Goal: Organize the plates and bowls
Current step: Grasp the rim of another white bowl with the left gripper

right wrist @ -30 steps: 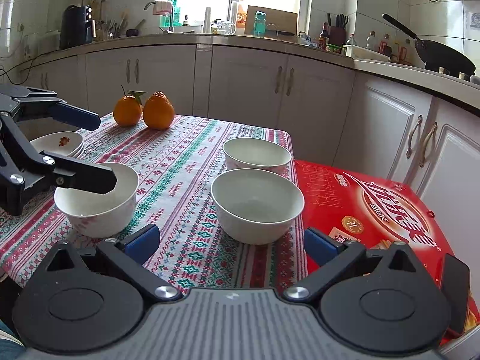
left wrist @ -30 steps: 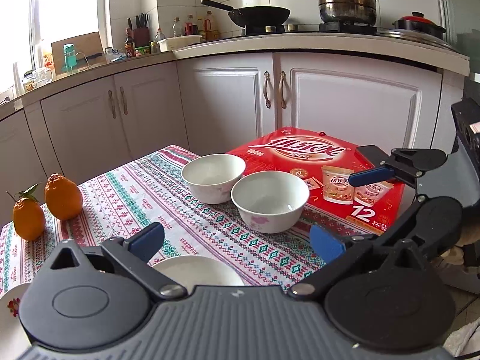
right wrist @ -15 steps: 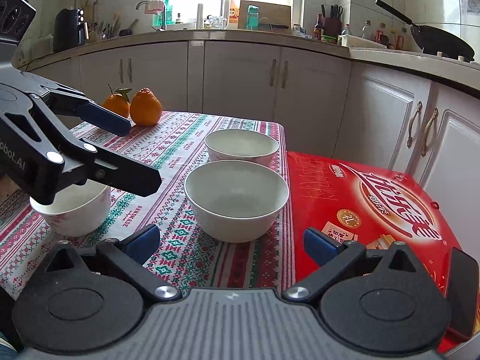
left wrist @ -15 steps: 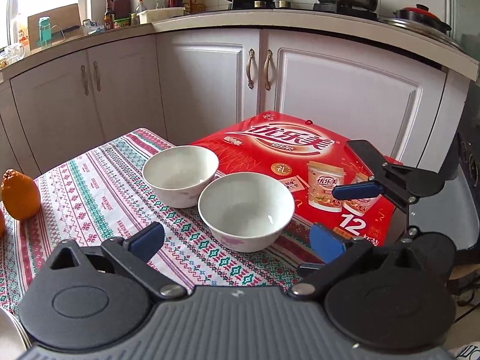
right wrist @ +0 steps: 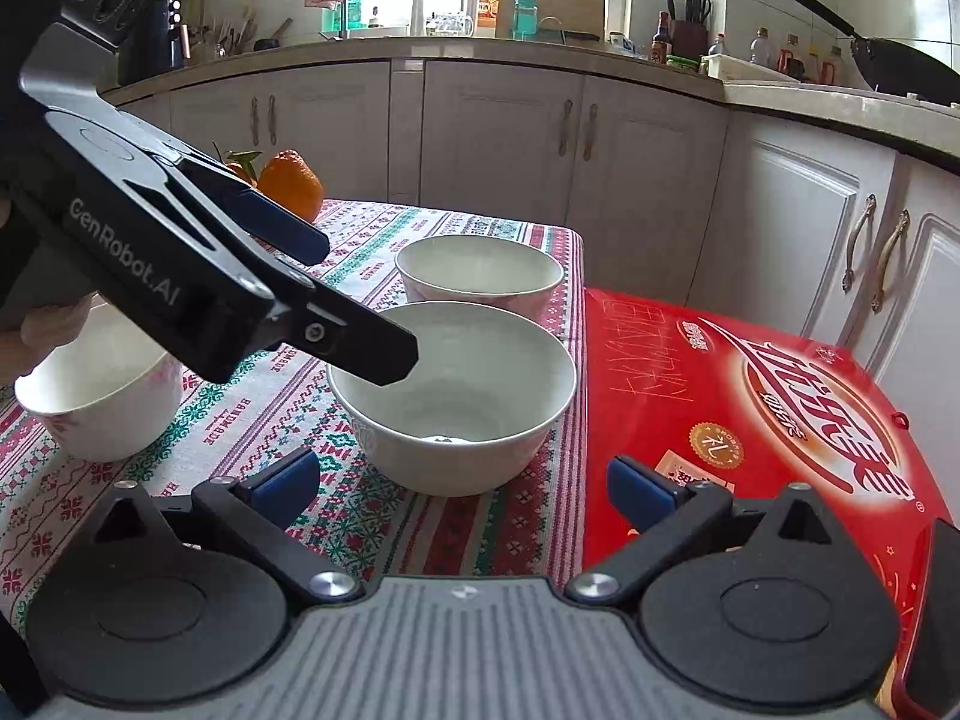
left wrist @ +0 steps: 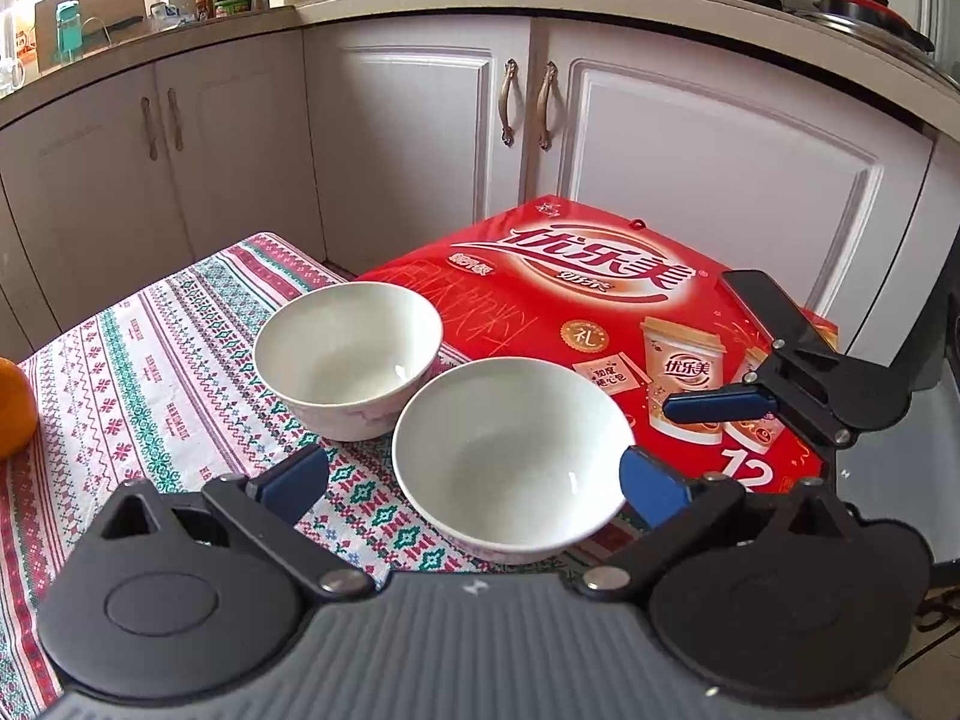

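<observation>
Left wrist view: I see my left gripper spread around the near bowl; right gripper spread, empty, just behind that bowl.

A red gift box is lying at the edge of the patterned tablecloth, two oranges are sitting at its far end, and a black wok is resting on the counter behind.

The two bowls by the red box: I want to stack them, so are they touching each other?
Cannot tell. In the left wrist view the near bowl overlaps the far bowl, hiding any gap; the right wrist view overlaps them too.
</observation>
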{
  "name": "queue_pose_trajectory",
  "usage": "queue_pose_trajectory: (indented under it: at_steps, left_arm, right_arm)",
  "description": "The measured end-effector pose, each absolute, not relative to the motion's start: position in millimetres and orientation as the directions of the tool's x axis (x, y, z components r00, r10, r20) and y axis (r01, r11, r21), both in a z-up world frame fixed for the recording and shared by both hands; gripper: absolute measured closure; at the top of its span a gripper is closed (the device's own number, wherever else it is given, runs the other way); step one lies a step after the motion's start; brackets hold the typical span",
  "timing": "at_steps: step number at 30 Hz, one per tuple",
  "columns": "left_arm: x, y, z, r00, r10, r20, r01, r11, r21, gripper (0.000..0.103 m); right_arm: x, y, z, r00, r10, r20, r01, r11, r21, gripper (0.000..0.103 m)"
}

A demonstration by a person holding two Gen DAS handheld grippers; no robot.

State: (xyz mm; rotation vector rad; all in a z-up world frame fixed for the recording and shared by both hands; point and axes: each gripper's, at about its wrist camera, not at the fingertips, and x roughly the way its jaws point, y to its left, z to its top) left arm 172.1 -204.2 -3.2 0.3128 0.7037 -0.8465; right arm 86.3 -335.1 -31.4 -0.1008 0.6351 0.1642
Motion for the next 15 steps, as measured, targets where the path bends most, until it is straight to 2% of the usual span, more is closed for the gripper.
queue_pose_trajectory:
  at_steps: [6, 8, 15]
  left_arm:
    - [194, -215, -14, 0.432, -0.549, -0.715, 0.754, 0.656, -0.049, 0.005]
    - [199, -217, -18, 0.414, -0.547, -0.728, 0.752, 0.656, -0.065, 0.014]
    - [208, -223, -19, 0.372, -0.550, -0.748, 0.753, 0.650, -0.104, 0.026]
  right_arm:
    - [97, -340, -34, 0.790, 0.155, -0.593, -0.212, 0.977, -0.027, 0.000]
    - [99, -341, -34, 0.788, 0.169, -0.592, -0.226, 0.974, -0.022, 0.000]
    - [104, -344, -36, 0.778, 0.212, -0.592, -0.272, 0.962, -0.013, 0.002]
